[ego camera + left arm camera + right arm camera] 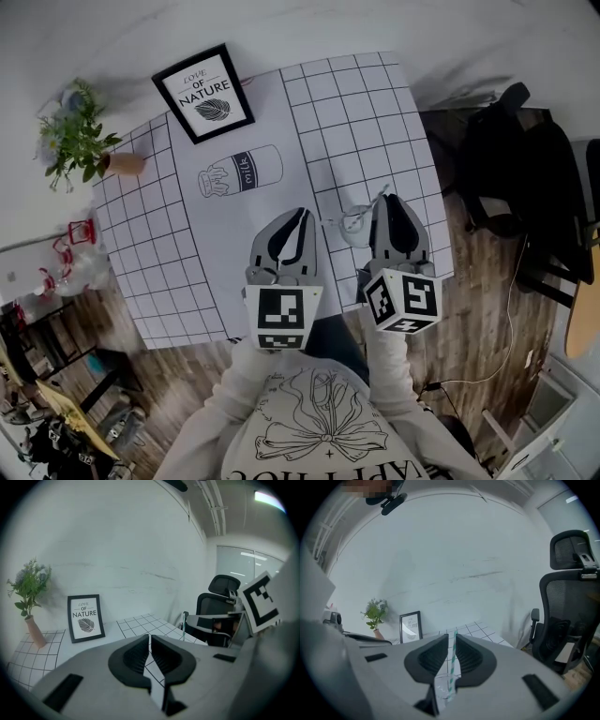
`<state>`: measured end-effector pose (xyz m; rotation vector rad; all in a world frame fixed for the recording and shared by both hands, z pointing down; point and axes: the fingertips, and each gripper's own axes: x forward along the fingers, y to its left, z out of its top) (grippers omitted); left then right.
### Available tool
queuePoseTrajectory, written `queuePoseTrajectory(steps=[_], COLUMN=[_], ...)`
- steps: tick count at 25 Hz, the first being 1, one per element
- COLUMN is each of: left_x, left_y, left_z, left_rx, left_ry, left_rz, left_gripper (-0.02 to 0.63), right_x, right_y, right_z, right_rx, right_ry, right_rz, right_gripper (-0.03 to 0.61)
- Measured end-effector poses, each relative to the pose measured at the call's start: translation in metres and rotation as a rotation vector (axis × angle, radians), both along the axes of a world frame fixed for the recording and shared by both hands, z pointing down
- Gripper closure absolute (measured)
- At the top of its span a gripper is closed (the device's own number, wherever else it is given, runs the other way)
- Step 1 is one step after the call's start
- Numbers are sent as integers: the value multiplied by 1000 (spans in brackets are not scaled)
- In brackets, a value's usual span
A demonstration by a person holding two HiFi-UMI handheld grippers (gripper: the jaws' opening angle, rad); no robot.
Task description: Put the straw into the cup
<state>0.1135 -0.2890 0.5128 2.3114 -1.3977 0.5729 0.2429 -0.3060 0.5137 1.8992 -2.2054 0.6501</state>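
Note:
A clear plastic cup (353,226) stands on the checked table cover (366,112) near its front right corner. My right gripper (389,200) hovers right over it, shut on a green-and-white striped straw (451,667). The straw runs upright between the jaws, and its lower end dips into the cup (442,694). In the head view the straw (380,194) shows as a thin white line at the gripper's tip. My left gripper (305,215) sits just to the left of the cup, shut and holding nothing (150,637).
A framed "Love of Nature" print (204,94) leans at the back of the table. A plant in a vase (80,141) stands at the back left. A milk-bottle drawing (239,172) marks the cover's middle. A black office chair (525,178) stands right of the table.

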Motion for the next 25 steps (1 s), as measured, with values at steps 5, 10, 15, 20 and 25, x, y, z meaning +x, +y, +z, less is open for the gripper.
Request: queuePoseTrajectory(steps=[5, 10, 15, 20, 25], left_x=[-3, -5, -10, -16, -22], left_y=[4, 12, 20, 30, 44], left_z=[-19, -44, -74, -108, -134], left_rx=[39, 92, 152, 223, 272], left_ry=[11, 25, 39, 65, 87], left_rz=[-5, 7, 13, 22, 38], left_gripper=[598, 598, 598, 598, 598], right_x=[0, -3, -9, -17, -24], right_y=[7, 22, 38, 59, 81], right_z=[-22, -50, -75, -104, -131], right_rx=[45, 96, 131, 173, 213], right_ry=[-1, -1, 16, 46, 72], right_rz=[17, 26, 39, 57, 83], right_gripper=[535, 538, 548, 557, 561])
